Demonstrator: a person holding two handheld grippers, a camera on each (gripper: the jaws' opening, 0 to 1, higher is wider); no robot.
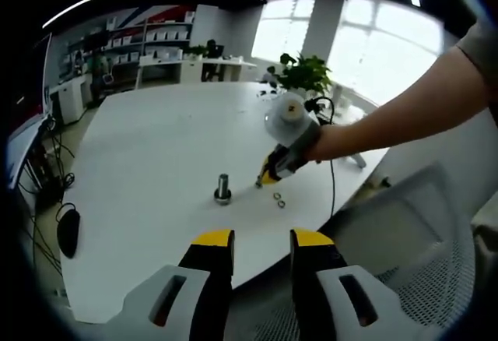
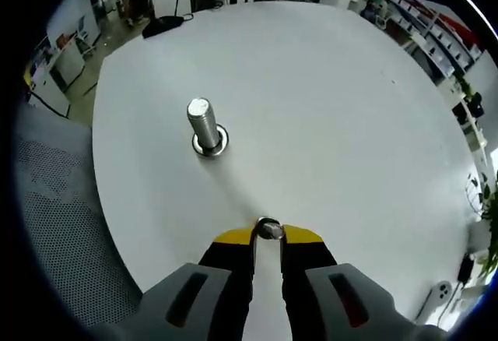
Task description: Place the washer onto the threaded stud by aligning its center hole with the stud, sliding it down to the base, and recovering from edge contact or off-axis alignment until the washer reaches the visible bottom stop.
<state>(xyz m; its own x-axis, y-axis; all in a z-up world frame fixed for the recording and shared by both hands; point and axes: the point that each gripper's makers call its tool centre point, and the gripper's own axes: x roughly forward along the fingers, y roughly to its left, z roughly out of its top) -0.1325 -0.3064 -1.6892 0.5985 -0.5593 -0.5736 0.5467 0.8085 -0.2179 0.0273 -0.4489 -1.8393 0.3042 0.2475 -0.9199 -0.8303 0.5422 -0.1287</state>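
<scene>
Now, in the left gripper view, my left gripper (image 1: 262, 247) hovers with jaws parted and nothing between them; the threaded stud (image 1: 223, 188) stands upright on the white table (image 1: 156, 162), loose washers (image 1: 278, 198) lying nearby. In the right gripper view, my right gripper (image 2: 269, 232) pinches a washer (image 2: 270, 229) at its tips, short of the stud (image 2: 204, 127).

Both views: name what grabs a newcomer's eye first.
The steel stud stands upright, alone on the white table. The right gripper pinches a small washer at its yellow tips, short of the stud. In the left gripper view, two more washers lie on the table beside that gripper.
</scene>
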